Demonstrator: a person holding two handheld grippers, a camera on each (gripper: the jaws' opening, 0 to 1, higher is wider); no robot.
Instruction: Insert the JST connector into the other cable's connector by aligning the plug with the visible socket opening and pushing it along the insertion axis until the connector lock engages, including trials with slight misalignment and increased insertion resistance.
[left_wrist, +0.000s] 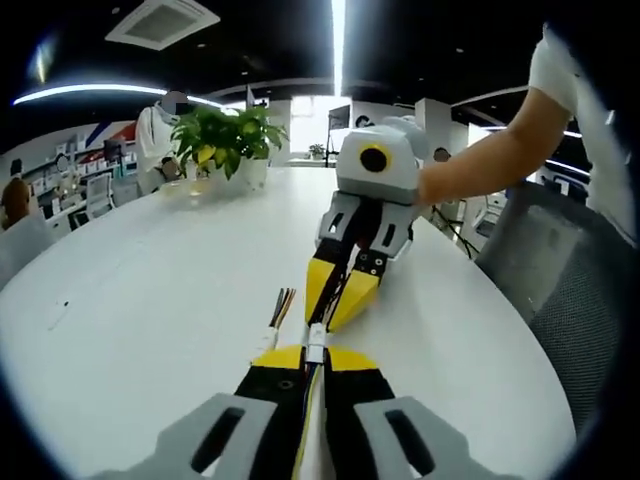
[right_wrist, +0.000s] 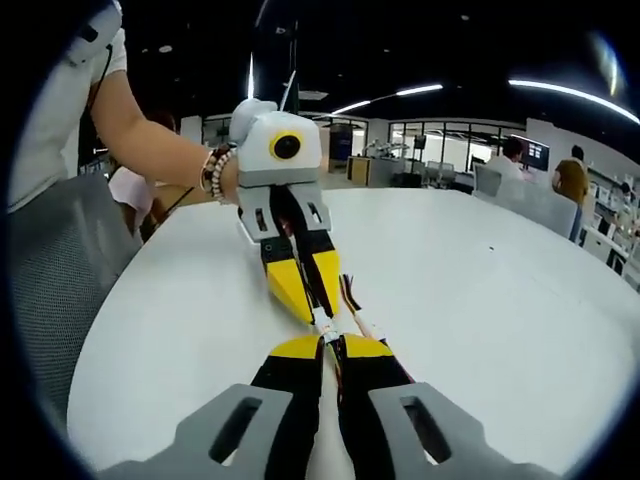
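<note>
Over the white table (left_wrist: 150, 300) the left gripper (left_wrist: 315, 352) and right gripper (right_wrist: 331, 345) met tip to tip — each nearly closed, pinching a small white connector (left_wrist: 316, 333). The join itself was too tiny to judge — loose coloured wires (left_wrist: 281, 303) trailed alongside.

Both grippers' jaws tip to tip over white connector (left_wrist: 315, 340), table (left_wrist: 140, 300)

Your two grippers meet tip to tip over the table (left_wrist: 150, 290), connector (left_wrist: 316, 340) between them; plant (left_wrist: 225, 140) far left.
</note>
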